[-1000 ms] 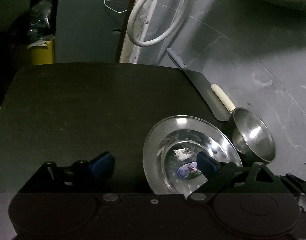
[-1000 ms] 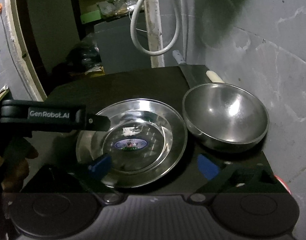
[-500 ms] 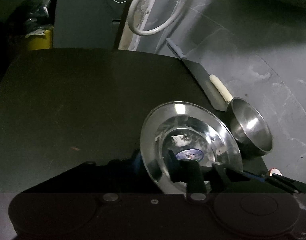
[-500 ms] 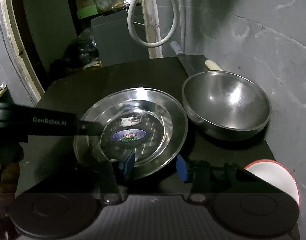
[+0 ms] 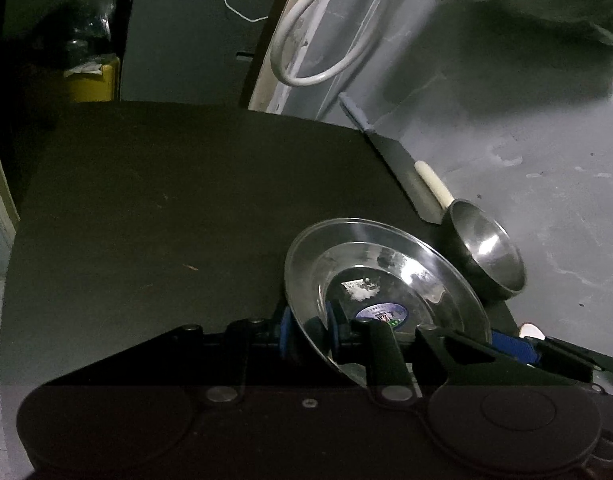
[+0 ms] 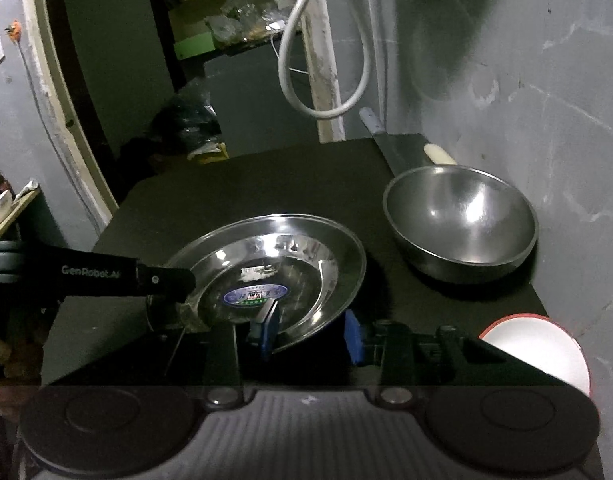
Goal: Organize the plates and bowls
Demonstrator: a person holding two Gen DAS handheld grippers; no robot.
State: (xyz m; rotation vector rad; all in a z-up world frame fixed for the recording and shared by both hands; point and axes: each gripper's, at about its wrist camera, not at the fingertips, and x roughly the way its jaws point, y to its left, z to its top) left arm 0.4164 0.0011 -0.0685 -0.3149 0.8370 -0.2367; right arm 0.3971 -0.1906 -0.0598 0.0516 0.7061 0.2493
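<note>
A steel plate (image 5: 390, 276) with a blue sticker is tilted above the black table (image 5: 166, 220). My left gripper (image 5: 308, 330) is shut on its left rim. My right gripper (image 6: 312, 334) is closed on its near rim in the right wrist view, where the plate (image 6: 290, 256) sits centre. The left gripper also shows there (image 6: 162, 280) at the plate's left edge. A steel bowl (image 6: 462, 220) stands to the right of the plate, against the wall; it also shows in the left wrist view (image 5: 486, 252).
A white bowl with a red rim (image 6: 538, 348) sits at the table's near right corner. A cleaver (image 6: 402, 148) and a cream handle (image 6: 438, 156) lie behind the steel bowl. A white hose (image 6: 322, 64) hangs on the grey wall.
Both grippers have closed from open onto the plate's rim. The plate has been raised and tilted off the table.
</note>
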